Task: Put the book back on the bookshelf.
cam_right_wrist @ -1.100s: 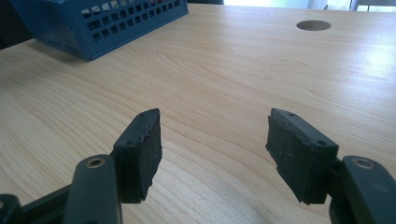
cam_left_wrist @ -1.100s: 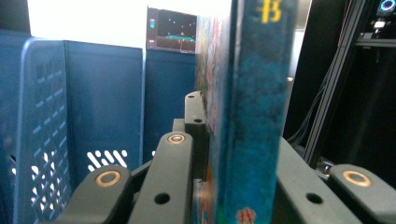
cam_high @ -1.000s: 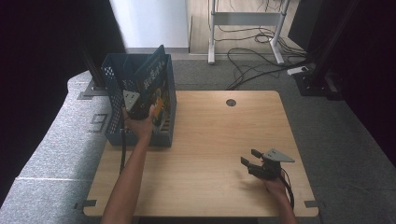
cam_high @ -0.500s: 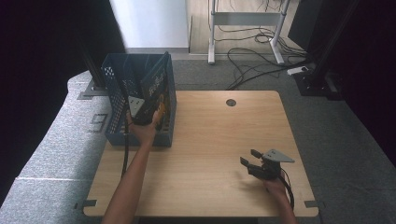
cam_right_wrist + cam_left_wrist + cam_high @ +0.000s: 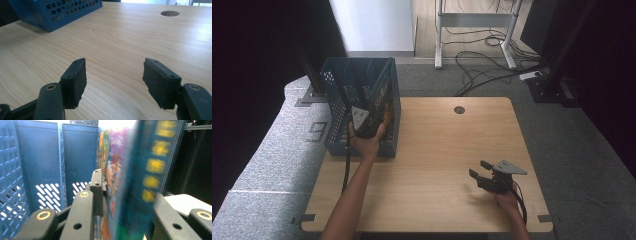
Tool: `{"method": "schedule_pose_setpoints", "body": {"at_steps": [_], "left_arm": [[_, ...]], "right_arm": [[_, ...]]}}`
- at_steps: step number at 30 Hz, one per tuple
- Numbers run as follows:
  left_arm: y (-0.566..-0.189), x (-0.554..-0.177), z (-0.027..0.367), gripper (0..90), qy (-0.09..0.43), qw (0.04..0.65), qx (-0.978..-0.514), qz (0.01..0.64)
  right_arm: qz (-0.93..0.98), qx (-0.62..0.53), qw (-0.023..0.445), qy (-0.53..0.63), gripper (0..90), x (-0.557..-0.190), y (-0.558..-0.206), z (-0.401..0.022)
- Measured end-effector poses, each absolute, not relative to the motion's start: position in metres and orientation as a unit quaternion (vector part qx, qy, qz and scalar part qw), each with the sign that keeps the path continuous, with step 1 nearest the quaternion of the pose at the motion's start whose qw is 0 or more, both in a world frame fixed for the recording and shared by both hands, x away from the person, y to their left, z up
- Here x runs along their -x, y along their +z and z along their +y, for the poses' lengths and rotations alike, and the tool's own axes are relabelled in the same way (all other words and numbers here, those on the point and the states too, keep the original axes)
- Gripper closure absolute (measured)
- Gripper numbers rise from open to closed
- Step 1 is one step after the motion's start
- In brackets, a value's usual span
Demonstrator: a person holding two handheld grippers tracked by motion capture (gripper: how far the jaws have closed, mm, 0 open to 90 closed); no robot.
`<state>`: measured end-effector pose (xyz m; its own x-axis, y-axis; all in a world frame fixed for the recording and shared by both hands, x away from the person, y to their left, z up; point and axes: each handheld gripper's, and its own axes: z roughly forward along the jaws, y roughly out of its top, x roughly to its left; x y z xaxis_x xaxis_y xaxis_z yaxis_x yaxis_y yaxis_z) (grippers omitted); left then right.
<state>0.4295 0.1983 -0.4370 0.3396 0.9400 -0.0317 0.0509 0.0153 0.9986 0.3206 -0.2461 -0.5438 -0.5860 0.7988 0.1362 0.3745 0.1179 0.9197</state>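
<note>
A blue perforated crate [image 5: 337,90] stands at the table's left edge. A tall dark book with yellow lettering and a colourful cover [image 5: 384,102] stands upright in it against the right wall. My left gripper [image 5: 377,114] reaches into the crate from the near side. In the left gripper view the book [image 5: 147,165] sits blurred between the jaws of that gripper [image 5: 127,187]. The jaws have just been opening, and the left pad [image 5: 98,185] stands just off the cover. My right gripper [image 5: 478,168] rests open low over the table at the near right, with nothing between the pads of the gripper [image 5: 115,75].
The wooden table [image 5: 437,140] has a round cable hole [image 5: 459,109] near its far edge. Grey carpet, a desk frame and cables lie beyond the table. Dark curtains close both sides. The crate's corner [image 5: 62,10] shows far left in the right gripper view.
The left hand has moved down and a little right with the book, which now sits lower in the crate. The right gripper has stayed put.
</note>
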Motion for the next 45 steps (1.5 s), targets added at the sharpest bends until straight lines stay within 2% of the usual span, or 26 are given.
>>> {"method": "schedule_pose_setpoints", "body": {"at_steps": [3,9,13,22,34,35,36,39,43,45], "left_arm": [[-0.44,-0.42,0.203,69.5,0.383,0.578,-0.588,0.417],[-0.44,-0.413,0.205,76.7,0.386,0.574,-0.59,0.417],[-0.439,-0.412,0.198,77.5,0.401,0.56,-0.594,0.416],[-0.438,-0.413,0.182,73.4,0.406,0.553,-0.605,0.403],[-0.438,-0.415,0.186,69.7,0.381,0.564,-0.61,0.405],[-0.439,-0.416,0.186,68.7,0.379,0.564,-0.612,0.404],[-0.44,-0.416,0.186,64.2,0.378,0.562,-0.615,0.405],[-0.441,-0.416,0.187,62.0,0.375,0.562,-0.618,0.402],[-0.441,-0.416,0.188,52.3,0.375,0.563,-0.619,0.4],[-0.44,-0.414,0.189,50.3,0.378,0.566,-0.615,0.398]], "right_arm": [[0.722,-0.407,0.203,0.522,34.4,-0.32,-0.544,-0.246],[0.725,-0.403,0.201,0.521,34.5,-0.319,-0.544,-0.243],[0.73,-0.398,0.201,0.517,34.6,-0.32,-0.545,-0.241],[0.735,-0.396,0.198,0.514,34.5,-0.32,-0.546,-0.24],[0.735,-0.396,0.197,0.514,34.5,-0.32,-0.545,-0.241],[0.735,-0.396,0.197,0.513,34.4,-0.32,-0.545,-0.241],[0.736,-0.396,0.198,0.513,34.4,-0.32,-0.546,-0.241],[0.735,-0.396,0.197,0.513,34.4,-0.32,-0.546,-0.241],[0.736,-0.396,0.198,0.513,34.4,-0.32,-0.546,-0.242],[0.736,-0.396,0.197,0.513,34.3,-0.32,-0.546,-0.242]]}}
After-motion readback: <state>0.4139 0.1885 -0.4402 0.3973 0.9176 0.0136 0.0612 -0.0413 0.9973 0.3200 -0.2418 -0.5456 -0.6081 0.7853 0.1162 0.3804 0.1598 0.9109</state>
